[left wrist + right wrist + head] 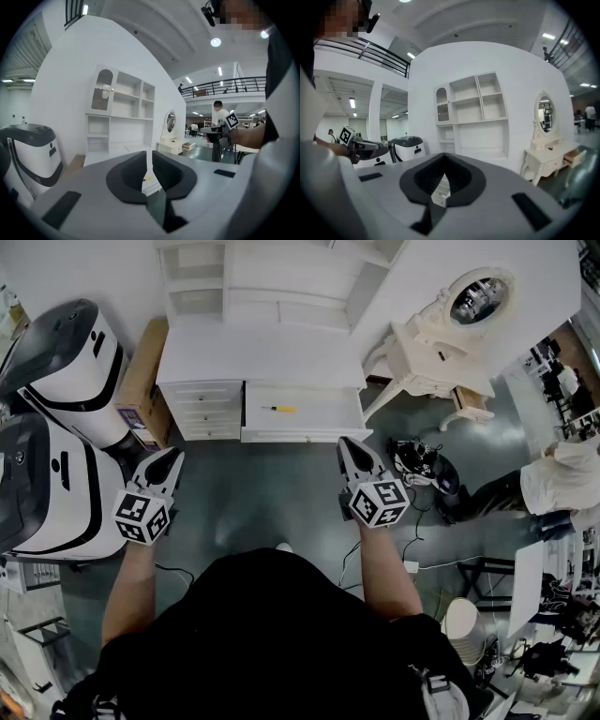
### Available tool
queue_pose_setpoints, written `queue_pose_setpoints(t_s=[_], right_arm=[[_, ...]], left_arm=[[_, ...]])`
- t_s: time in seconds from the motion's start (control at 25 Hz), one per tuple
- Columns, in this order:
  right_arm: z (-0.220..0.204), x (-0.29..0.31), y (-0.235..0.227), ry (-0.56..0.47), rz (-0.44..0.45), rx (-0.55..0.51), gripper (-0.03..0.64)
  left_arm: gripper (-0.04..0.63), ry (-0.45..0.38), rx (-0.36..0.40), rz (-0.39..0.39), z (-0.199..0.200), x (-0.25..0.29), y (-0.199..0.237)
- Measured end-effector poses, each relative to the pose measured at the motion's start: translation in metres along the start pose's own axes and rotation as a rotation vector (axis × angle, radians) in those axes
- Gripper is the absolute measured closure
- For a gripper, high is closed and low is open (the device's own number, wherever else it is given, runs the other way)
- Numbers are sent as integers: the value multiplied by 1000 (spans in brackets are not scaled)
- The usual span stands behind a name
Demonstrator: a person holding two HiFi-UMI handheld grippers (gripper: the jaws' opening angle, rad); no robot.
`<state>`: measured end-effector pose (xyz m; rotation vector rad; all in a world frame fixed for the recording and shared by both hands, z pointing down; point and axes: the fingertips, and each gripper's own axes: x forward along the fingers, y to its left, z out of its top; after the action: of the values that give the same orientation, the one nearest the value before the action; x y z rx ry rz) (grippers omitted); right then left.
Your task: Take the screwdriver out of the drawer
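The task stood at its approach step: nothing had been picked up, and the reach had not yet begun. The drawer point(305, 435) of the white desk point(262, 352) was pulled out, and the screwdriver point(279, 409), with its yellow handle, lay flat on the drawer's floor, left of the middle, apart from every wall.

The person held both claws level, well short of the desk. The left claw point(174, 455) sat at about 7 o'clock from the screwdriver and the right claw point(345, 441) at about 4 o'clock from it, so the tool lay ahead of the gap between them. In the right gripper view the right claw point(443, 157) had its jaws pressed together on nothing. In the left gripper view the left claw point(149, 157) showed its jaws all but meeting, only a thin slit between them. Nothing was held there, though a speck of yellow showed far off through the slit.

The next move would likely call for one claw to part its jaws and travel forward towards 12 o'clock. It would then tip down into the drawer and straddle the screwdriver across its length. The right claw looked slightly nearer. The tool lay low against the drawer floor, so the jaws would need to come down close to that floor before they closed.
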<state>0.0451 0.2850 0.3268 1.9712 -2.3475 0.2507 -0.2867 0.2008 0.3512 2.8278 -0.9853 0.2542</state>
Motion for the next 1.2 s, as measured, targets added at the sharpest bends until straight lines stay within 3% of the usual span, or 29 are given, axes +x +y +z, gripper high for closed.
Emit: queue_pose_setpoints(t_s=[0.68, 1.2], right_arm=[[6, 3, 42, -20, -57, 11, 604], [-9, 48, 19, 4, -27, 35, 604]], left_arm=[[545, -4, 0, -56, -8, -33, 25], [545, 11, -13, -25, -12, -6, 45]])
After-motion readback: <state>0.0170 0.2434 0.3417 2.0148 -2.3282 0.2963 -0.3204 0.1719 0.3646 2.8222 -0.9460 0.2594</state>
